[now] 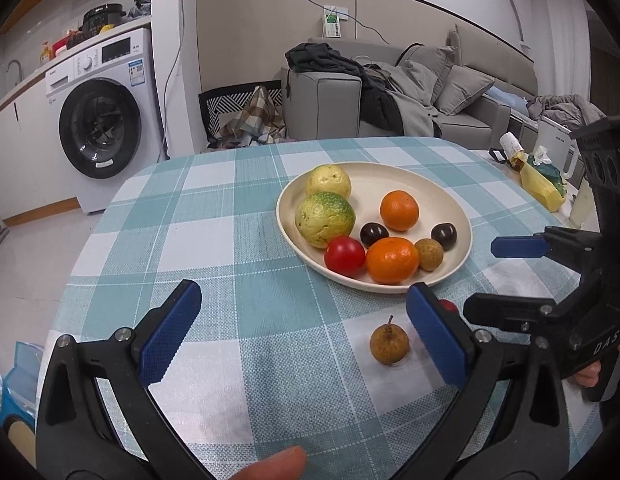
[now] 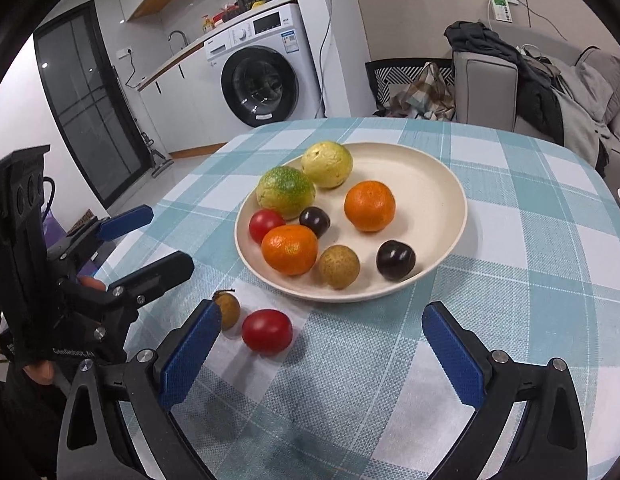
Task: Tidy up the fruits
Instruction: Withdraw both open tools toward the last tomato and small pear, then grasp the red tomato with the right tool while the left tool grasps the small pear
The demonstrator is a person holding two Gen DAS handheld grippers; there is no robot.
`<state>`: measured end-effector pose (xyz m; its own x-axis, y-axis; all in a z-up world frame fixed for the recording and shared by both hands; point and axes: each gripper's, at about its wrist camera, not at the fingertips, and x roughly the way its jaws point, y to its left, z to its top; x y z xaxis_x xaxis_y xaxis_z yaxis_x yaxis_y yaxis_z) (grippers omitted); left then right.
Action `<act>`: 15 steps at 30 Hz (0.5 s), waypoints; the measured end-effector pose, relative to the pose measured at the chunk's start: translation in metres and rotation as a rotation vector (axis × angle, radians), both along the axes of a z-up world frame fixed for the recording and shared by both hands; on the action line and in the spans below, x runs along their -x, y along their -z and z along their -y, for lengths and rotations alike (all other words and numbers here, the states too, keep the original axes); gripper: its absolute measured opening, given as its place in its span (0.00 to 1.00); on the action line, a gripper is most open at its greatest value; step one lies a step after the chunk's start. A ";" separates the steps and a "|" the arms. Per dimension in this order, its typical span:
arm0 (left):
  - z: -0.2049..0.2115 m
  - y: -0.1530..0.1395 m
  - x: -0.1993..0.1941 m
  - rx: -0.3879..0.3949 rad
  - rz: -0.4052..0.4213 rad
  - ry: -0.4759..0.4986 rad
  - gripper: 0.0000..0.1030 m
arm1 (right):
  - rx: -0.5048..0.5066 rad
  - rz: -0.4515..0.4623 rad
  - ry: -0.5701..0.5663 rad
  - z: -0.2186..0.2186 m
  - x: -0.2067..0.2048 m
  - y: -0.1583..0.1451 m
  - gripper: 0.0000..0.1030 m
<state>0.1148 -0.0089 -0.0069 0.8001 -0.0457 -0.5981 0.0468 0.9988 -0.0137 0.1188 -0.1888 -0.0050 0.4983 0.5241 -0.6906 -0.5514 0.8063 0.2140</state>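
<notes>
A cream plate (image 1: 438,188) (image 2: 438,176) on the checked tablecloth holds two green-yellow fruits, two oranges (image 1: 392,260), two dark plums, a red tomato (image 1: 344,255) and a brown longan. Off the plate lie a brown longan (image 1: 389,344) (image 2: 228,309) and a red tomato (image 2: 266,332). My left gripper (image 1: 303,334) is open and empty, with the loose longan just inside its right finger. My right gripper (image 2: 322,354) is open and empty, with the loose tomato between its fingers near the left one. Each gripper shows in the other's view, the right (image 1: 518,276) and the left (image 2: 149,240).
The table (image 1: 213,216) is round with a teal checked cloth. A yellow packet (image 1: 540,184) and white jug stand at its right edge. Beyond are a washing machine (image 1: 105,116), a grey sofa (image 1: 450,92) with clothes and a basket.
</notes>
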 end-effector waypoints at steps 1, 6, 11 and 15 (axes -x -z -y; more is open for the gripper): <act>-0.001 0.001 -0.001 0.003 -0.006 0.001 0.99 | 0.004 -0.003 -0.006 -0.001 0.000 0.001 0.99; -0.006 0.004 -0.004 0.020 -0.026 -0.012 0.99 | 0.033 -0.018 -0.034 -0.009 0.002 0.005 0.94; -0.014 0.004 -0.008 0.072 -0.036 -0.012 0.99 | 0.053 -0.048 -0.085 -0.017 0.005 0.012 0.78; -0.017 0.006 -0.011 0.098 -0.049 -0.001 0.97 | 0.043 -0.075 -0.136 -0.024 0.010 0.018 0.73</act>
<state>0.1260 0.0081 -0.0124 0.7700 -0.1055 -0.6293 0.0428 0.9926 -0.1140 0.1090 -0.1644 -0.0226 0.3709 0.5524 -0.7465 -0.6403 0.7343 0.2253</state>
